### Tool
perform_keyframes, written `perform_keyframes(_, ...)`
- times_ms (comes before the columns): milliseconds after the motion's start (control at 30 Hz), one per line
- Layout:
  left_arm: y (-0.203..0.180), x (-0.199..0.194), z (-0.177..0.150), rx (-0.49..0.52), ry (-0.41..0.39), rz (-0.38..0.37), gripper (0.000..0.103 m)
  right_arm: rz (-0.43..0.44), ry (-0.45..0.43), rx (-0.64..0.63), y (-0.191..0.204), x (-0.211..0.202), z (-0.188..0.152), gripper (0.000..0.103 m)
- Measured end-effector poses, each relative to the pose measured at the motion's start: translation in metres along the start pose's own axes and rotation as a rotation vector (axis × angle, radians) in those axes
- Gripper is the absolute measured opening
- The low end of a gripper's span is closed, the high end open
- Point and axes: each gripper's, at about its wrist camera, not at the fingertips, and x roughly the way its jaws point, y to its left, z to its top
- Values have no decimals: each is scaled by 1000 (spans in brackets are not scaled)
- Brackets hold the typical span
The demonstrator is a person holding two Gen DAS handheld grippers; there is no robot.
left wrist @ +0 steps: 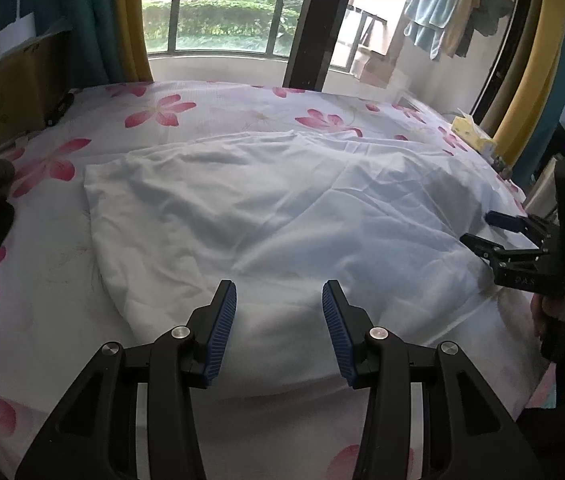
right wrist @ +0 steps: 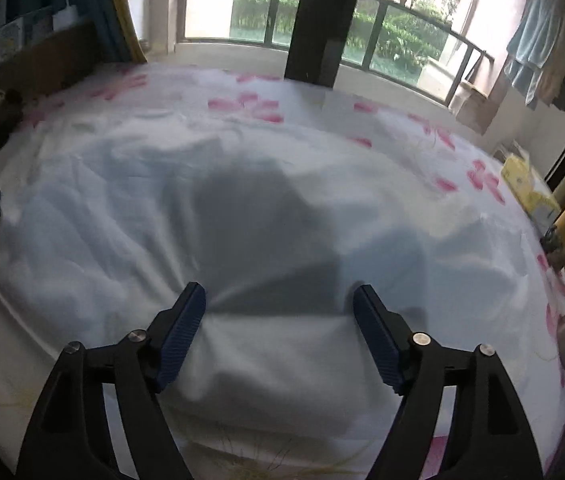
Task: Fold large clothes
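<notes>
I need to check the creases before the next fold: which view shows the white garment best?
The left wrist view: the white garment is sharp, its wrinkles and left edge clear. The right wrist view shows it blurred and partly shadowed.

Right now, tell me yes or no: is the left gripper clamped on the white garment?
No: the left gripper stands open above the white garment, its blue pads apart with no cloth pinched between them.

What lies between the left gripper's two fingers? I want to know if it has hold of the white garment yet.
Only the white garment, lying loose on the flowered bedsheet. In the left wrist view the left gripper is open, pads clear of the cloth.
</notes>
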Motion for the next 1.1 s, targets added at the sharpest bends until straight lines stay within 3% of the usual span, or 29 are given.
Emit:
perform_keyframes(333,-50,-9,13,87,-61,-37,48,5,5,104,-13,-17,-22,87)
perform_keyframes(667,-88,3,26,171,-40,-42,48,34,-12,241,-37,-47,-63,87)
perform_keyframes(933,-112,23,42,217,-34,-44,48,-41,-4,422,-97,-58,-96,87)
perform_keyframes(1100,-122,33,55,200,-58,-53,48,-4,-25,489,-117,-56,-98,93)
